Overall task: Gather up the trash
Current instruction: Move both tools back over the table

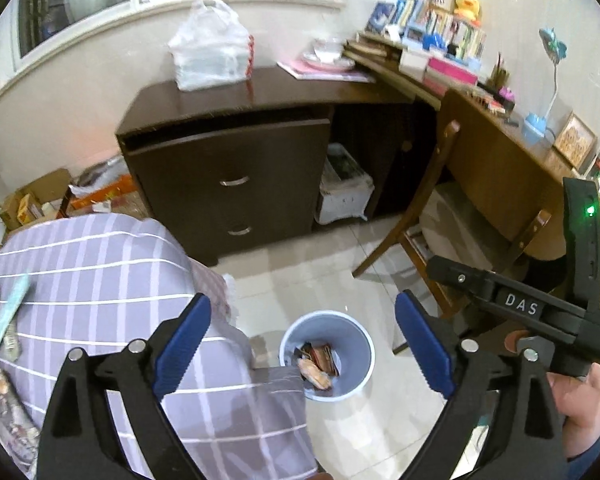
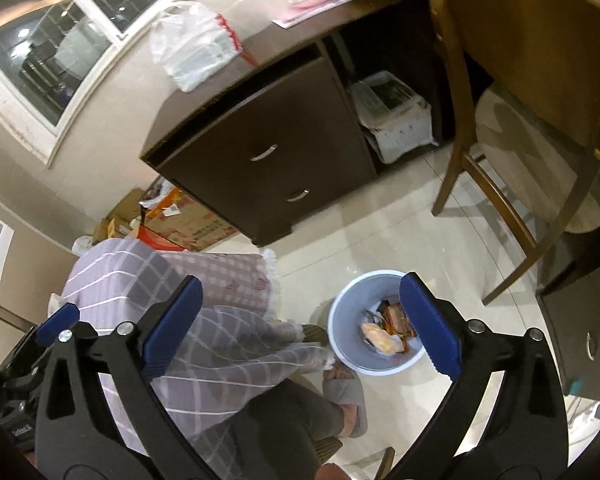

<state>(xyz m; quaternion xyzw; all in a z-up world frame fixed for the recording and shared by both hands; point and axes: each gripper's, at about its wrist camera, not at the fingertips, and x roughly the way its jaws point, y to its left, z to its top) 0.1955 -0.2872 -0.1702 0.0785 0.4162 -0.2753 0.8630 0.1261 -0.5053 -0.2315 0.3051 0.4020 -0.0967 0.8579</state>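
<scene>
The black right gripper (image 1: pixel 520 304) said "DAS" in white letters. Both jaws stood wide open, holding nothing. The crinkly trash wrappers (image 2: pixel 386 330) lay inside the round pale-blue plastic bin (image 2: pixel 340 320) on the shiny floor.

Even indoor light from overhead, moderately bright. Ceiling lamps mirrored in dark window panes (image 2: pixel 40 52). Soft sheen on glossy cream floor tiles (image 1: pixel 320 280). Strong fisheye bending, black corner vignette. Motion blur on dark brown wooden drawer cabinet (image 2: pixel 268 152).

Left tongs (image 1: pixel 302 344) and right tongs (image 2: pixel 300 322) gape wide, empty.
</scene>
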